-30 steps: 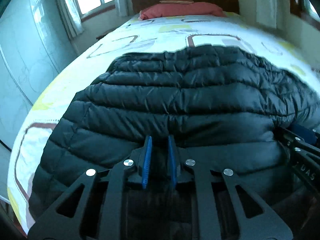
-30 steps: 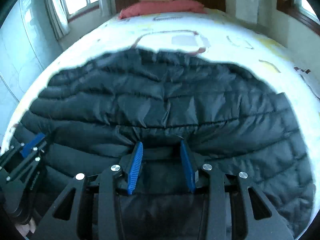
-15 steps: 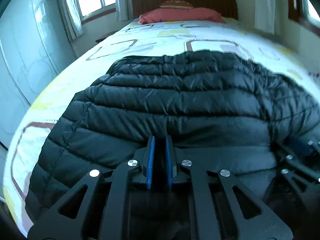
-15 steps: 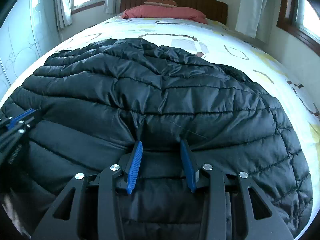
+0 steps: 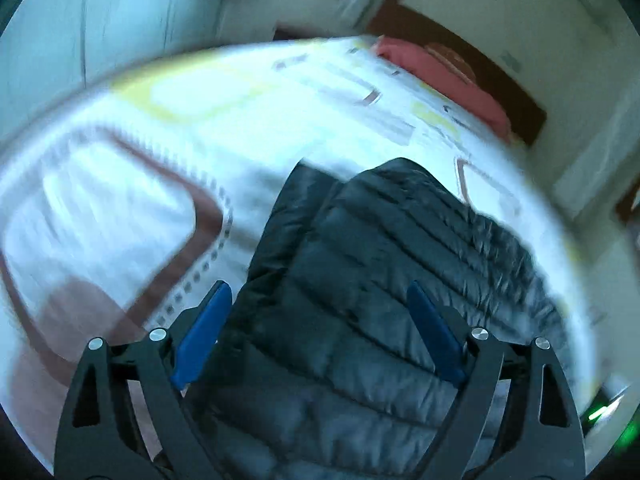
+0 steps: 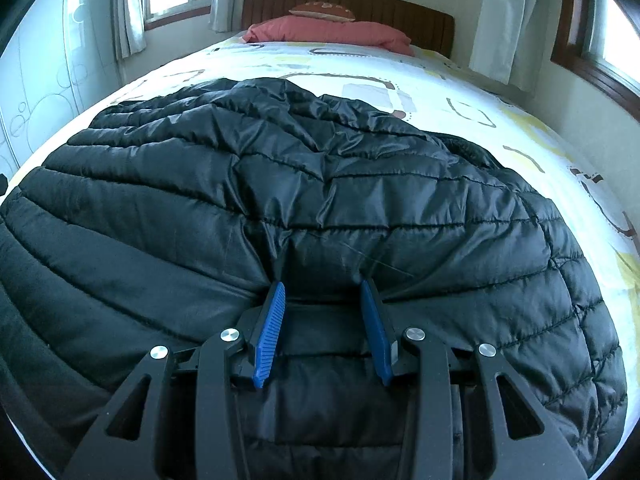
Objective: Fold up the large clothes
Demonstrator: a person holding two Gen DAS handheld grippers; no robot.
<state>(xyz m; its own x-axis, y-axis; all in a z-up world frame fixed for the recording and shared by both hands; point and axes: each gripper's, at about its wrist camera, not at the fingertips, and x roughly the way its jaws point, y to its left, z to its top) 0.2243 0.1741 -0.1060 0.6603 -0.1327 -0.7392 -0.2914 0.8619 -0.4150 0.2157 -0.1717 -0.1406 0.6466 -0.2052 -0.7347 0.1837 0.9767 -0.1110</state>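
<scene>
Bedroom light falls across the patterned bedspread [image 6: 472, 80], where I have the black puffer jacket [image 6: 320, 184] spread over the lower half of both frames so it lies flat for folding. My right gripper [image 6: 324, 292] sits low centre with its jaws partly parted, bunching a ridge of the near hem between them, I judge as an anchor. My left gripper [image 5: 316, 300], in a blurred view, gapes wide over the jacket, clasping nothing.
</scene>
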